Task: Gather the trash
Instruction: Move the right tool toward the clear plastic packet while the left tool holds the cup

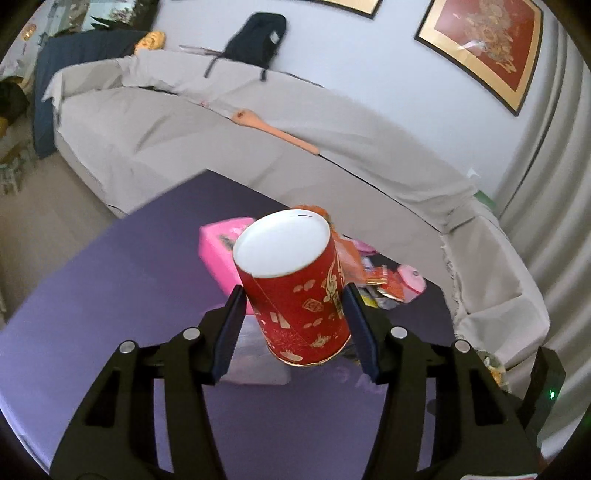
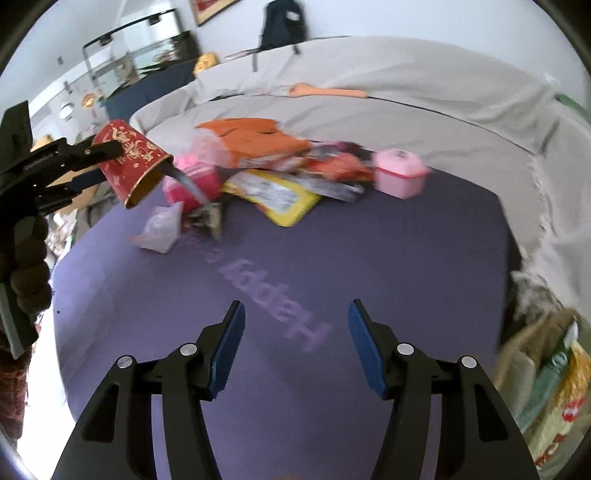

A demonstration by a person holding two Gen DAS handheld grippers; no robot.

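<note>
A red paper cup (image 1: 299,306) with gold patterns hangs tilted above the purple table mat (image 1: 110,295), and my left gripper (image 1: 294,291) is shut on its sides. In the right wrist view that cup (image 2: 133,162) shows at far left in the left gripper (image 2: 107,162). A heap of trash lies at the mat's far side: an orange wrapper (image 2: 258,140), a yellow packet (image 2: 280,199) and a crumpled white tissue (image 2: 162,225). My right gripper (image 2: 295,306) is open over the bare mat (image 2: 369,258), with nothing between its fingers.
Two pink boxes (image 2: 400,171) (image 2: 195,181) stand beside the heap. A brown paper bag (image 2: 543,369) holding packets sits at the right edge. A grey-covered sofa (image 1: 221,147) curves behind the table, with a wooden spoon (image 1: 273,129) and a dark backpack (image 1: 258,33) on it.
</note>
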